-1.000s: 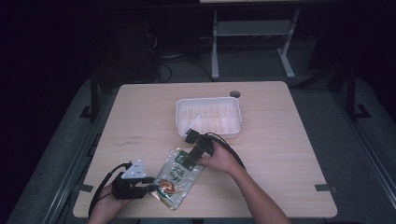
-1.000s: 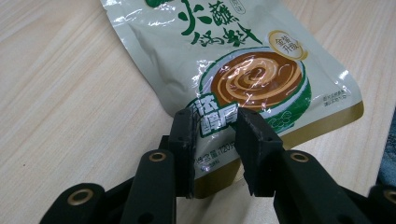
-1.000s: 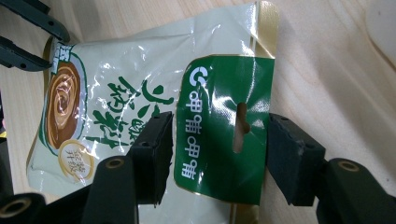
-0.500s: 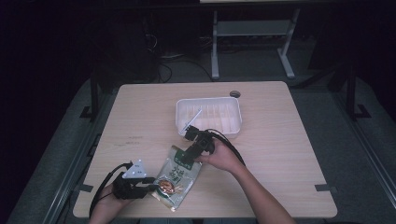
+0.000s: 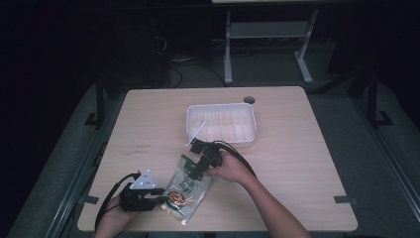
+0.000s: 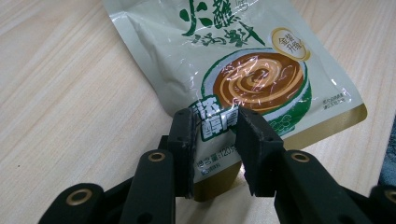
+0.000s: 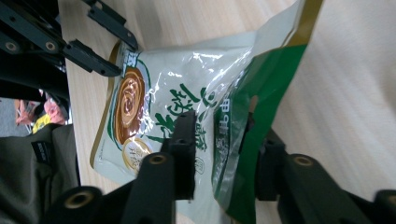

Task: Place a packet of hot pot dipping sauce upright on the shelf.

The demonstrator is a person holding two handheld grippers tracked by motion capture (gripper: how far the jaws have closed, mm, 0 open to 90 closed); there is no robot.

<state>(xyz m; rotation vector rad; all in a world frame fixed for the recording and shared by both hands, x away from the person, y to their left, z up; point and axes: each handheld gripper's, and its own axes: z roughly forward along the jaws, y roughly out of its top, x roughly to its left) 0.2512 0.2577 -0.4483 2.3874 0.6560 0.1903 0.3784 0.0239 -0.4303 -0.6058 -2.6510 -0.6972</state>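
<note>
A pale green sauce pouch (image 5: 185,191) with a brown swirl picture lies near the table's front edge. Its top end is raised. My right gripper (image 5: 193,171) is shut on that top end: in the right gripper view one jaw lies over the pouch's (image 7: 159,93) printed face and the other behind its green strip, around the right gripper's (image 7: 219,140) middle. My left gripper (image 5: 161,200) rests at the pouch's lower corner. In the left gripper view the left gripper (image 6: 215,149) has its jaws a little apart, with the flat pouch (image 6: 243,56) showing between them.
A white plastic tray (image 5: 221,105) stands at the table's middle back, a thin white stick (image 5: 198,131) leaning at its left corner. A small dark disc (image 5: 249,99) lies by the far edge. Bare wooden table (image 5: 307,158) stretches to the right and left.
My right gripper has slid slightly toward the near left with the pouch's top end. The left gripper has stayed in place.
</note>
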